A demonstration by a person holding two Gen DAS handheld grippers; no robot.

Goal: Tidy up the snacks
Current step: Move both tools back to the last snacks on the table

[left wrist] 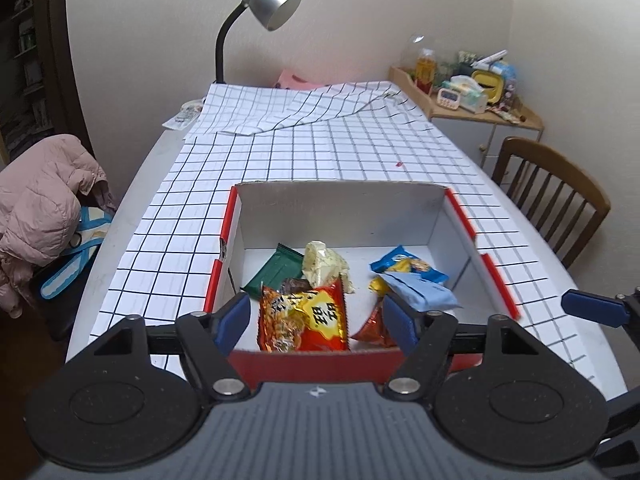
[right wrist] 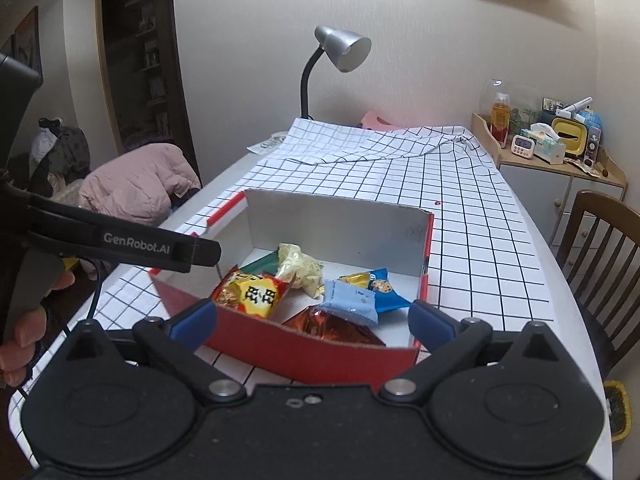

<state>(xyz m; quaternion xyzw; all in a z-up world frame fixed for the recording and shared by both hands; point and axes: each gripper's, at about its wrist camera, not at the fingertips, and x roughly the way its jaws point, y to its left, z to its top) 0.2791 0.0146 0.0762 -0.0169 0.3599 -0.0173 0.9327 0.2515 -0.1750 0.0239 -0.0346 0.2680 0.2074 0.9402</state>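
Snack packets heaped in an open red-and-white box point(left wrist: 340, 208) on the bench.
An orange-red packet point(left wrist: 303, 318) leans at the near wall beside a green bar point(left wrist: 274, 274) and a cream pouch point(left wrist: 325, 266); a pale blue wrapper point(left wrist: 422, 291) overlaps a blue cookie pack point(left wrist: 408, 266) and a copper foil pouch point(right wrist: 332, 322).

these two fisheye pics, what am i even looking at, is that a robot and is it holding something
No robot here: a person holds a two-finger gripper in each hand, with a camera on each looking along the fingers. One picture comes from the left gripper, the other from the right gripper. Both are open and hold nothing. Each hovers at the near edge of an open red and white box on a table with a checked cloth. The box contains wrapped snacks: an orange packet, a green bar, a cream packet and blue packets.
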